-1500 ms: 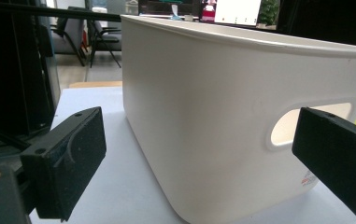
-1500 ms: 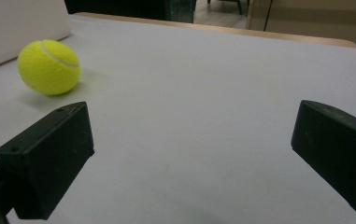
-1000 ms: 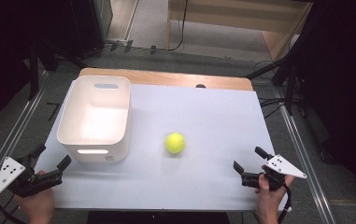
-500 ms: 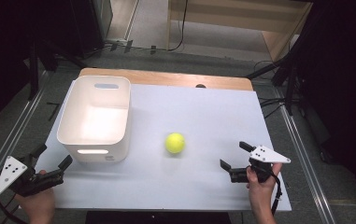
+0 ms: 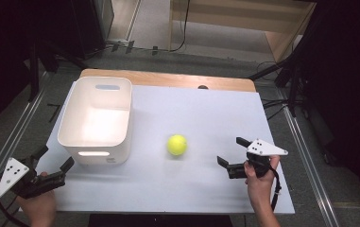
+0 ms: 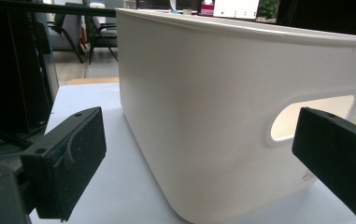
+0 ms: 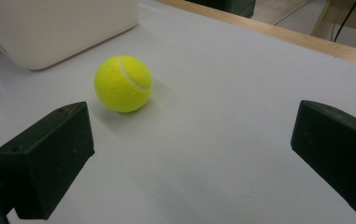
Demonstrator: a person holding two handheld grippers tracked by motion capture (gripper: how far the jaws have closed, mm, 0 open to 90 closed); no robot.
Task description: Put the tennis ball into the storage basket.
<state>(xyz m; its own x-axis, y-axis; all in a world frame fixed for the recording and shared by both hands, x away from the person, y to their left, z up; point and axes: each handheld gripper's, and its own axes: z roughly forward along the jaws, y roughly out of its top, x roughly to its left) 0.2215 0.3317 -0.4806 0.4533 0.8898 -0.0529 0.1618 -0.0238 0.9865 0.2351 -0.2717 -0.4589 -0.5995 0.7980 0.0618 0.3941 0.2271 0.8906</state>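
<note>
A yellow tennis ball (image 5: pixel 177 144) rests on the white table top (image 5: pixel 201 118), near its middle. My right gripper (image 5: pixel 231 152) is open, a short way right of the ball and pointing at it. In the right gripper view the ball (image 7: pixel 124 83) lies ahead and left of centre, beyond the wide-apart jaws. A white plastic bin (image 5: pixel 97 118) with a handle slot stands at the left of the table. My left gripper (image 5: pixel 54 158) is open at the table's front left corner, just short of the bin's near wall (image 6: pixel 222 116).
A wooden strip (image 5: pixel 168 79) runs along the table's far edge. Metal rails (image 5: pixel 305 156) flank both sides of the table. Open table surface lies between the ball and the right gripper and along the front edge.
My right gripper has moved left and slightly forward toward the ball, jaws staying open. The left gripper, the bin and the ball have stayed in place.
</note>
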